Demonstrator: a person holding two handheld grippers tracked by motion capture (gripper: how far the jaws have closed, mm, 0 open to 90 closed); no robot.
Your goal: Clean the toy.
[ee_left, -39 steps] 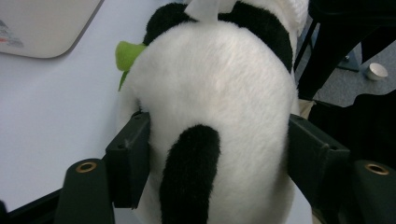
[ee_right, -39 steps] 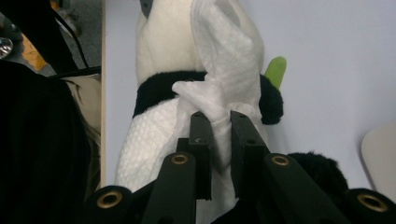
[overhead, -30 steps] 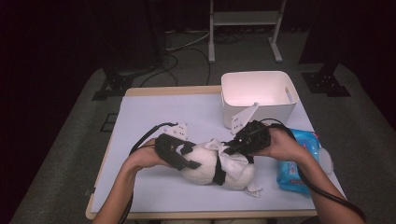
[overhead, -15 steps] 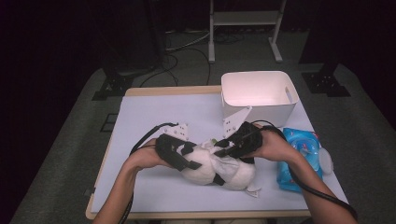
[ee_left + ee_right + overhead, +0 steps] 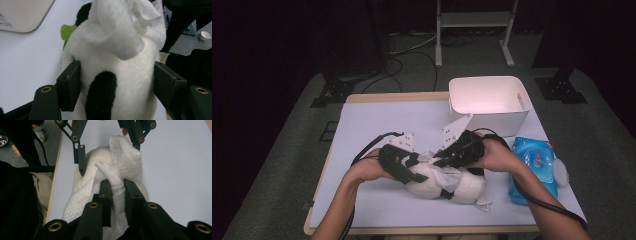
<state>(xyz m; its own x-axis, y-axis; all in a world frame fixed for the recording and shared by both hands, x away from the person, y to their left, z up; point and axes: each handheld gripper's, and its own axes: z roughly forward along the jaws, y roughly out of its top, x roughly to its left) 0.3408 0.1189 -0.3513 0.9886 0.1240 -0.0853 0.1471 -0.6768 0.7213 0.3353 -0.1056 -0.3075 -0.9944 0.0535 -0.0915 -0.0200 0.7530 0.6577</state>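
A white and black plush toy (image 5: 464, 189) lies on the lilac table (image 5: 377, 125) near its front edge. My left gripper (image 5: 412, 172) is clamped across its body; in the left gripper view both pads (image 5: 71, 83) press into the plush fur (image 5: 117, 72). A white wipe (image 5: 117, 32) is draped over the toy's top. My right gripper (image 5: 117, 185) pinches a fold of the wipe (image 5: 125, 157), and its jaws have just been closing on it. In the high view the right gripper (image 5: 444, 160) sits over the toy, close to the left one.
A white bin (image 5: 489, 97) stands at the back right of the table. A blue pack of wipes (image 5: 534, 165) lies at the right edge, beside the person's right hand. Bare table surface extends to the left and behind the toy.
The right gripper has slid left across the toy with the wipe, toward the left gripper. The left gripper and the toy have stayed put.
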